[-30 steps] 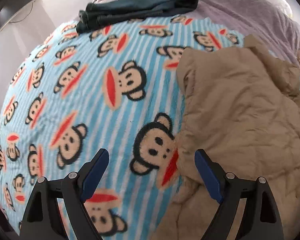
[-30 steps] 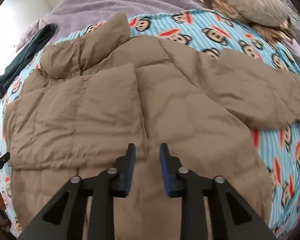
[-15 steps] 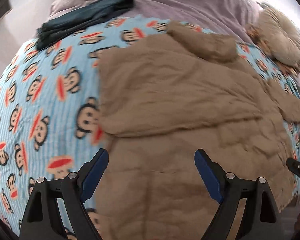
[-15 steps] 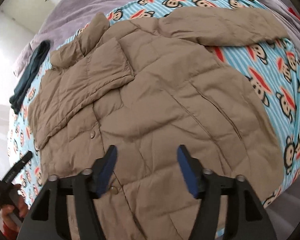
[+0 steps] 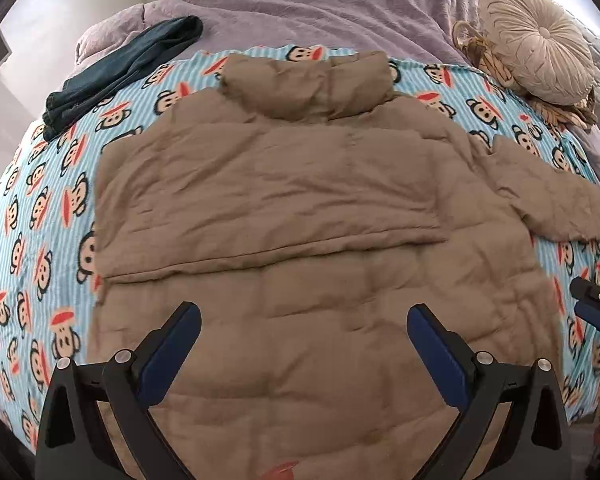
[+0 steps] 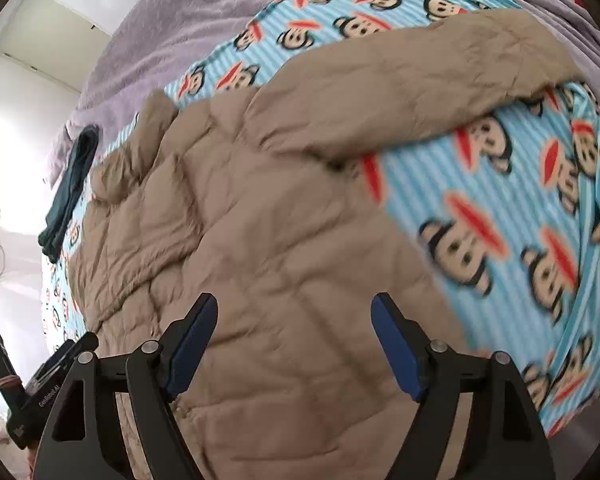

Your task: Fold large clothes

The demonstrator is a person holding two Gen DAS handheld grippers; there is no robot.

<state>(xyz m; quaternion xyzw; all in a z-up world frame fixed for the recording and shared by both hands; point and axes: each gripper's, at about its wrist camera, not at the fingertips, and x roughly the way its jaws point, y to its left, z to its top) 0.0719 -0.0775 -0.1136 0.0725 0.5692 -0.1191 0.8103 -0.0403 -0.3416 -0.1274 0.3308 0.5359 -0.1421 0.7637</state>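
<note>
A tan quilted jacket (image 5: 300, 208) lies flat on a blue monkey-print blanket (image 5: 40, 208), collar at the far side. Its left sleeve is folded across the chest; the right sleeve (image 5: 552, 204) lies stretched out to the right. My left gripper (image 5: 304, 344) is open and empty above the jacket's lower half. In the right wrist view the jacket (image 6: 260, 240) fills the middle and its free sleeve (image 6: 400, 92) runs toward the upper right. My right gripper (image 6: 294, 344) is open and empty above the jacket's hem.
A folded dark teal garment (image 5: 120, 68) lies at the blanket's far left. A round beige cushion (image 5: 536, 44) sits on a purple bedspread (image 5: 320, 4) at the far right. The blanket's near right edge (image 6: 572, 380) drops off the bed.
The left gripper swung right from the blanket to above the jacket. The right gripper opened from nearly shut and swung right, toward the free sleeve and blanket edge.
</note>
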